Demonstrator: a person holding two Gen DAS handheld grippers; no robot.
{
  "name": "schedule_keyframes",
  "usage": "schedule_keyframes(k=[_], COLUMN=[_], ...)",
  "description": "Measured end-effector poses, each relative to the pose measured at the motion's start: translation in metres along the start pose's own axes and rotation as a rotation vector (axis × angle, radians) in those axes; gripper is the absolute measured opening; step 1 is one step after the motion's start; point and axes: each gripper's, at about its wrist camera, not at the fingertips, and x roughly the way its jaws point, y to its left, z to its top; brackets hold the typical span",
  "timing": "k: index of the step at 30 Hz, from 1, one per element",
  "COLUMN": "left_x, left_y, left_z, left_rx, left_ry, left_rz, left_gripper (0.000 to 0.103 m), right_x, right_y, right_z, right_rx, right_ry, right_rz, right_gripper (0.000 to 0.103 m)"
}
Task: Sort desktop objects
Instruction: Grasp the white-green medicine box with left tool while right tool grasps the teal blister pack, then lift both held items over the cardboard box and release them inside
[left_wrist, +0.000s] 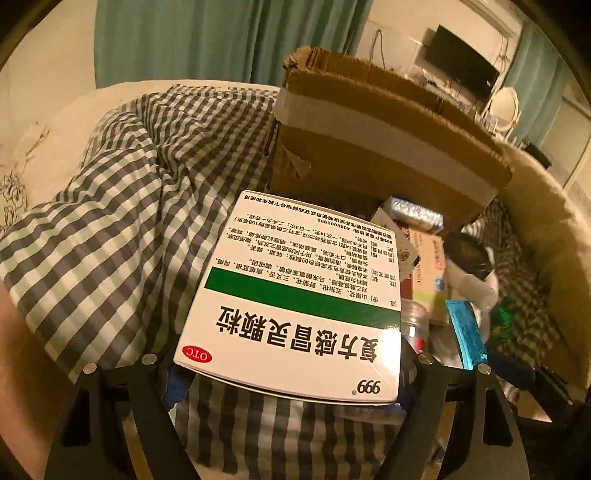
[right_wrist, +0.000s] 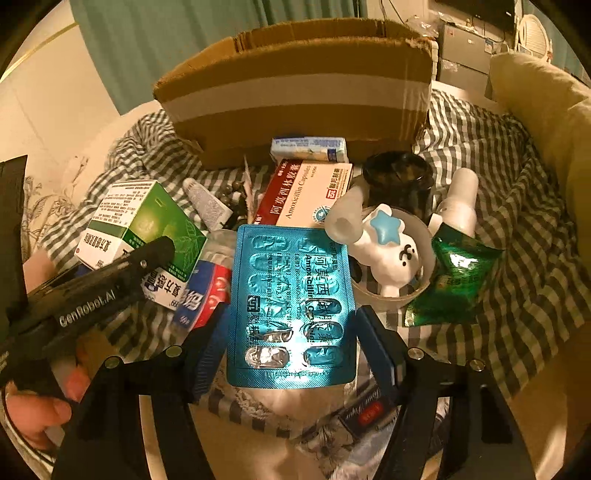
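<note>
Left fingers (left_wrist: 177, 373) clamped on white-green 999 cold-granule box (left_wrist: 295, 295), raised over checked bedding (left_wrist: 110, 221); right gripper (right_wrist: 291, 339) fingers grasping teal amoxicillin blister pack (right_wrist: 291, 310), cardboard box (right_wrist: 295, 92) behind

teal curtains (left_wrist: 221, 40) | cream wall (left_wrist: 48, 70) | checked bedding (left_wrist: 122, 206) | warm light
</note>
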Motion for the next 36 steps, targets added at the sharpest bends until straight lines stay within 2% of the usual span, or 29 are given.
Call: schedule_keyframes(k=[2,9,23,32,36], left_x=[-0.005,-0.035,-0.078,-0.114,-0.134], left_y=[-0.001,-0.011,-0.03,-0.046,-0.052], left_z=[-0.001,-0.007,-0.011,0.015,0.029], left_rx=[-0.005,0.027,0.052,0.085,0.091], left_ry=[0.005,-0.056,-0.126,-0.212,-0.24], left_rz=[-0.01,-0.038,-0.064,-0.079,-0.097], left_gripper=[0.083,0.083,0.083,0.083,0.083], right_x=[-0.009,-0.042,-0.095,-0.123,-0.147], right_y=[0.005,0.007,-0.007,-0.009,-0.004], right_z=[0.0,-0.006,-0.008,0.003,0.015], right_rx=[-0.022,-0.046,0.002,0.002,-0.015], right_ry=[-0.017,-0.093,-0.227,-0.278,-0.326], right_rz=[-0.01,-0.021,0.027,0.035,0.015], right_gripper=[0.068,0.068,0.068,0.068,0.068])
